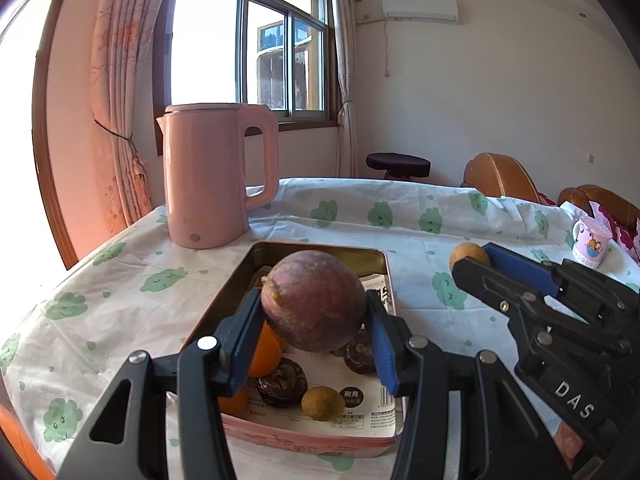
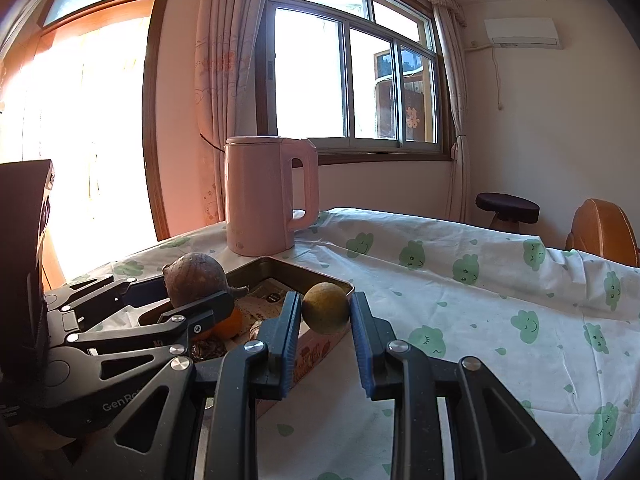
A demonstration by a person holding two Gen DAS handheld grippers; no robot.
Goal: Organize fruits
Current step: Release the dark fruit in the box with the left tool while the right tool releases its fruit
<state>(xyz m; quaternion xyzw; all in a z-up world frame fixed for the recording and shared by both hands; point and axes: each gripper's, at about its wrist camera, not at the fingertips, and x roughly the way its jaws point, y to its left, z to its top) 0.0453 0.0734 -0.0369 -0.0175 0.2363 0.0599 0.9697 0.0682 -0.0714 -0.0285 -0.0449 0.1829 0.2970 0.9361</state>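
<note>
Mid-task, both grippers loaded.

Left gripper (image 1: 314, 340) pinches a purple-brown passion fruit (image 1: 314, 300) between its blue pads, held in the air above the rectangular tin tray (image 1: 316, 442). Not released yet.

Right gripper (image 2: 325, 334) has a small tan round fruit (image 2: 325, 308), longan-like, between its pads. The right pad looks in contact; there may be a slight gap at the left pad, so my read is a light pinch, not certain. It sits just beside the tray's right edge, off the tablecloth (image 2: 500, 320).

Already in the tray: two oranges (image 1: 264, 354), partly hidden behind the left finger; another small tan fruit (image 1: 323, 403); two dark, wrinkled round items (image 1: 282, 387) I can't identify. Paper liner with print on the tray floor.

Judgement: most fruit is collected. Remaining: drop the passion fruit in, then move the right-hand fruit over the rim and release. No other loose fruit shows on the cloth in either view, though the near table edge is hidden by the grippers.

Pink kettle (image 1: 216, 176) stands behind the tray, cartoon cup (image 1: 591, 242) far right; neither in the way.
</note>
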